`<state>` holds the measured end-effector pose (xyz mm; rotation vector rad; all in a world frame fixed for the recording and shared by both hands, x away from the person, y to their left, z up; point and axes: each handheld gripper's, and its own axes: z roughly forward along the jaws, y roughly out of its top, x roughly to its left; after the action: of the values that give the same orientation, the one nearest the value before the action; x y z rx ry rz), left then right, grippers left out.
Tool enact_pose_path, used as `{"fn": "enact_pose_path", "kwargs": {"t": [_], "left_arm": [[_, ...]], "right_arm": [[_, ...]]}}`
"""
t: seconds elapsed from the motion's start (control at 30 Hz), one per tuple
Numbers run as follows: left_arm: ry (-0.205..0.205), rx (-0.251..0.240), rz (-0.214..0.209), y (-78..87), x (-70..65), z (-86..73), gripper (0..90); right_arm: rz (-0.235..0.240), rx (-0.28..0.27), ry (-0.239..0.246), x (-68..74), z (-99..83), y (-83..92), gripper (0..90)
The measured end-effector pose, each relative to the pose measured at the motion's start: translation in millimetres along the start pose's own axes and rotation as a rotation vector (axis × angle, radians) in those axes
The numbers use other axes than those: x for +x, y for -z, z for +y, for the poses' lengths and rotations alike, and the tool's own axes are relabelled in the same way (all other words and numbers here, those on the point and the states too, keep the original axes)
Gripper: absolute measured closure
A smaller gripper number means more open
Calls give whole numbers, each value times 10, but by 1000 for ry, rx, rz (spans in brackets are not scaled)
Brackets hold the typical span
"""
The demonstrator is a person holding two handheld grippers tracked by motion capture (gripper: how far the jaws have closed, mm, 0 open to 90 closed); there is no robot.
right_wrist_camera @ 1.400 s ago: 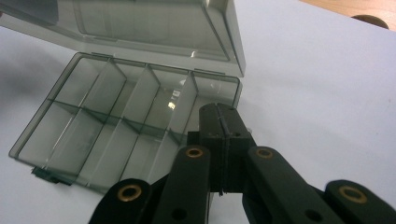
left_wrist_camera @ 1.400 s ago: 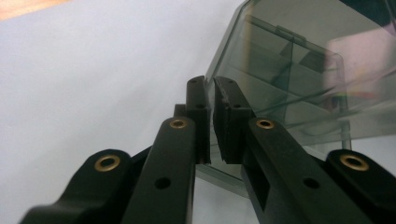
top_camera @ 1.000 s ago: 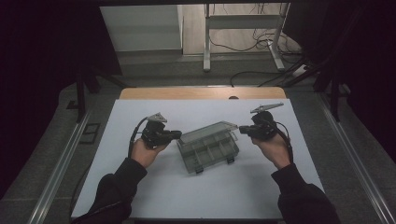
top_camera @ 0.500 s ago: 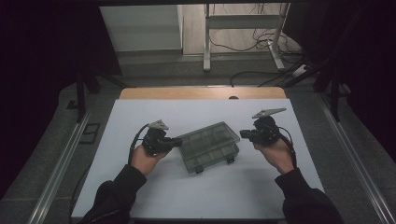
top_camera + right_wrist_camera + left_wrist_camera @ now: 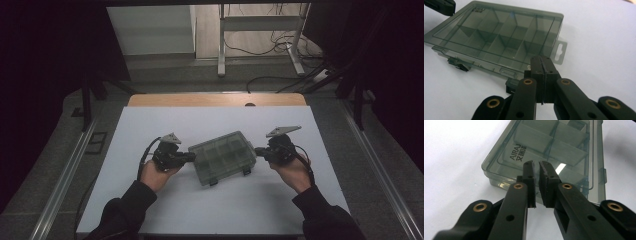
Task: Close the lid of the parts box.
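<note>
With my left gripper [image 5: 536,168] barely parted and right gripper [image 5: 541,65] clenched empty at opposite ends, a lopsided push could skid the smoky translucent plastic compartment box [image 5: 221,156] sideways.

Black jaws [image 5: 537,185] (brass rivets), grey plates, dark sleeves [image 5: 125,210].

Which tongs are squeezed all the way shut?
The right tongs: their two black jaws press flat together beside the clear box. The left tongs keep a thin gap between theirs.
</note>
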<state>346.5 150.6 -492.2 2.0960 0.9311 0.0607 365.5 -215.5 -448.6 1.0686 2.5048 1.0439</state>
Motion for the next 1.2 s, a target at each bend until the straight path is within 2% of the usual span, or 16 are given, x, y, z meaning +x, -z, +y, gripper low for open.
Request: {"fn": "enact_pose_path", "kwargs": {"t": [0.27,0.57,0.7,0.97,1.2], "left_arm": [[-2,18,-7,-50,-7,-30,839],[1,10,-18,-29,-59,-58,832],[-8,16,-7,-4,-143,-99,820],[-20,-12,-20,81,-369,-198,824],[-44,9,-27,66,-602,-340,828]], "right_arm": [[3,11,-4,14,-63,-96,888],[10,32,-16,-13,-118,-209,889],[13,38,-12,-7,-128,-231,889],[14,36,-9,-7,-133,-231,889],[0,38,4,17,-138,-225,889]]}}
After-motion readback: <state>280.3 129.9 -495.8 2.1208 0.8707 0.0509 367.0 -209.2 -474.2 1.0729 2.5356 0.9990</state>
